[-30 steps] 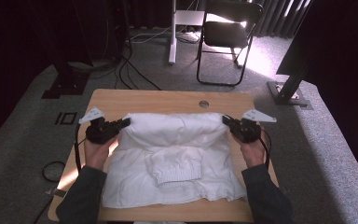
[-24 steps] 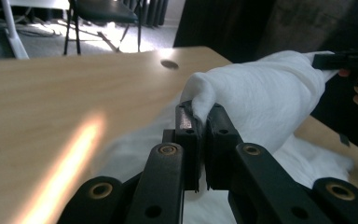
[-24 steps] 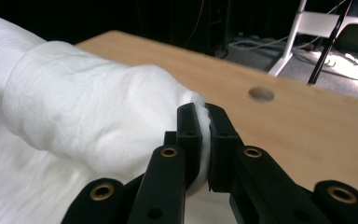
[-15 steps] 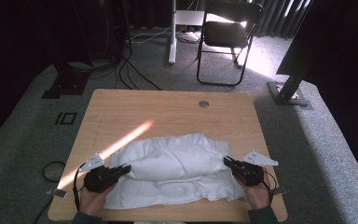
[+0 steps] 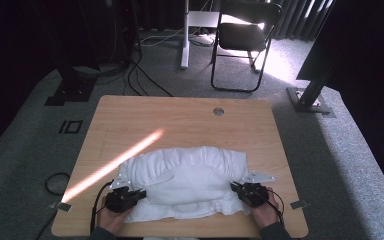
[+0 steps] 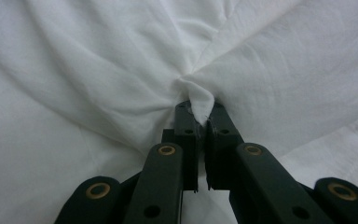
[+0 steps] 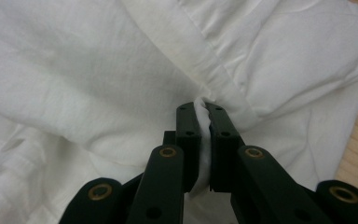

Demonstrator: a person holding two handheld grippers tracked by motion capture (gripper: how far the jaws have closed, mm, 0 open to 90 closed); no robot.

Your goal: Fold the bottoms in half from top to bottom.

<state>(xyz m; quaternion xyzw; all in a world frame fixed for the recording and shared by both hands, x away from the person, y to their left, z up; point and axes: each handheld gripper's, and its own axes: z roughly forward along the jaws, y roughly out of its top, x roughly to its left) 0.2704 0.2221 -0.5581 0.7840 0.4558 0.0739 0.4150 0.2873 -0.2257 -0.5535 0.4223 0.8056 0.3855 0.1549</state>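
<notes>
A white garment (image 5: pixel 187 180) lies folded over on the near half of the wooden table (image 5: pixel 180 120). My left gripper (image 5: pixel 139 193) is at the garment's near left corner, shut on a pinch of the white cloth (image 6: pixel 196 100). My right gripper (image 5: pixel 236 187) is at its near right corner, shut on a fold of the same cloth (image 7: pixel 202 112). Both grippers are low, near the table's front edge, and a hand (image 5: pixel 112 218) holds each. In the right gripper view a hem (image 7: pixel 200 60) runs across the cloth.
A strip of sunlight (image 5: pixel 115 162) crosses the left of the table. A round hole (image 5: pixel 218 111) is near its far edge. Beyond the table stand a black chair (image 5: pixel 245 40), a white post (image 5: pixel 184 35), cables (image 5: pixel 140 65) and a dark stand (image 5: pixel 312 75).
Both grippers have come from the table's middle toward its front edge and down, pulling the garment's far edge over itself. The garment now lies folded in a shorter band.
</notes>
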